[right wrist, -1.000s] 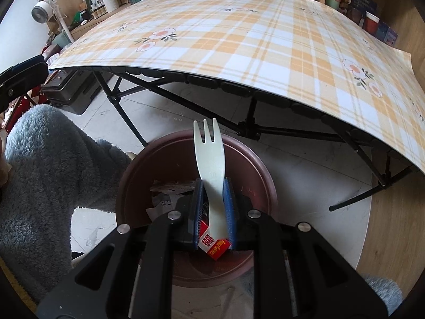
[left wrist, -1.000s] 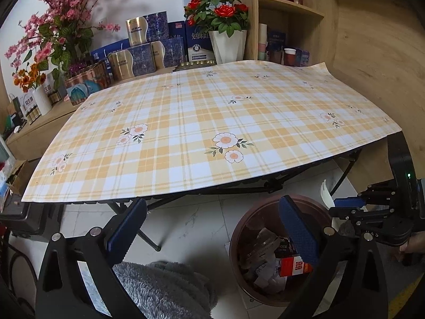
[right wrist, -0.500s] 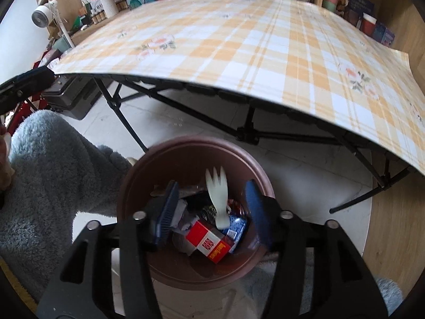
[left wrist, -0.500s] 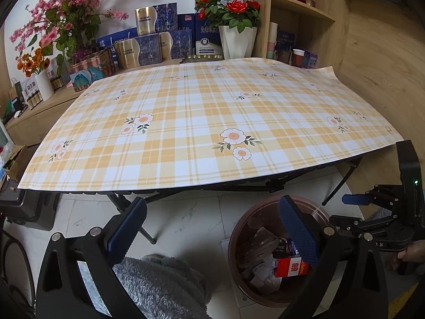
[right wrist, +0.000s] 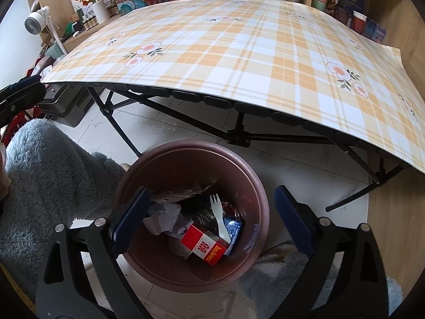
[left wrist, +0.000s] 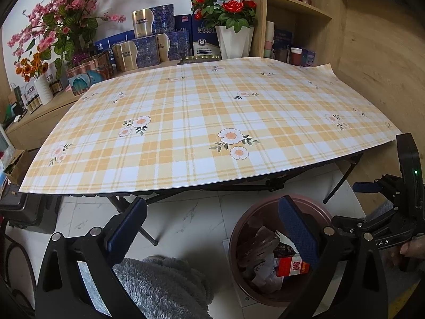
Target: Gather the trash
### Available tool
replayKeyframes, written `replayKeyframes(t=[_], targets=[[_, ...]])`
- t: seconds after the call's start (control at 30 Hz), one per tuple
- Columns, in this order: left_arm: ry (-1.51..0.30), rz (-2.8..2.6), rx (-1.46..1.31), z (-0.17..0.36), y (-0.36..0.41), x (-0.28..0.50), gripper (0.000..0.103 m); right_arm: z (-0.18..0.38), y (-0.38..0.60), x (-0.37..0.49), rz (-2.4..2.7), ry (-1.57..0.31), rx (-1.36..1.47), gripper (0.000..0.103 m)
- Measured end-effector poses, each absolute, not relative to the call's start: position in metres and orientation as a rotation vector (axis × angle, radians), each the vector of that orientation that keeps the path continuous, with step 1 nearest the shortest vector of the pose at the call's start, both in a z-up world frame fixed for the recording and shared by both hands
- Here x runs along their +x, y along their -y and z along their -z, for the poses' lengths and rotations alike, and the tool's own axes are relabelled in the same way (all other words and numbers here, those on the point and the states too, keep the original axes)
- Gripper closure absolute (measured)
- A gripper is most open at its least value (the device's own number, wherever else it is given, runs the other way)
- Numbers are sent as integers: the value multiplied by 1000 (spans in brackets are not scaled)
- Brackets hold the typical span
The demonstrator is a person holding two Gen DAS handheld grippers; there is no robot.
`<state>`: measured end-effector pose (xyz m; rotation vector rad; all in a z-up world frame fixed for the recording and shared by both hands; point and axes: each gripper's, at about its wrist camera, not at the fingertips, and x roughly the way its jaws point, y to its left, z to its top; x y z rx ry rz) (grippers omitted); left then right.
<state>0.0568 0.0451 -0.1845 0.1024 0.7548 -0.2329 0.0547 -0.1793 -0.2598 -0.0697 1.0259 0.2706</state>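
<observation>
Trash drop done: white plastic fork (right wrist: 220,217) lies inside brown bin (right wrist: 255,186) beneath the table's near edge; right gripper (right wrist: 209,212) and left gripper (left wrist: 212,228) gape empty. Next, probably, more litter-hunting.

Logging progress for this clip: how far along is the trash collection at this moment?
Nearly finished, by the look of it. Done: the white fork lies in the brown bin on a red carton and crumpled paper. In hand: nothing; the right gripper and left gripper are both open and empty. Left: no trash shows on the plaid tablecloth, so possibly nothing.
</observation>
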Motion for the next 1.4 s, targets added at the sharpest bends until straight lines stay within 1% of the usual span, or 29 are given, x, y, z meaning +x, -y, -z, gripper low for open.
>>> replayKeyframes(t=[0.27, 0.43, 0.6, 0.83, 1.0, 1.2, 1.4], targets=[[-728, 218, 77, 180, -48, 55, 6, 258, 182, 55, -247, -1019, -65, 8], [-701, 185, 55, 171, -53, 54, 6, 243, 186, 53, -191, -975, -70, 6], [-644, 194, 6, 142, -56, 54, 6, 192, 205, 54, -127, -869, 4, 6], [-470, 150, 4, 61, -45, 50, 6, 88, 230, 57, -67, -671, 45, 6], [-457, 92, 49, 20, -34, 57, 6, 35, 232, 45, -67, -537, 30, 6], [-414, 61, 99, -12, -22, 47, 6, 4, 231, 32, -52, -461, 21, 6], [-398, 84, 125, -26, -14, 33, 6, -4, 229, 24, -63, -452, 31, 6]])
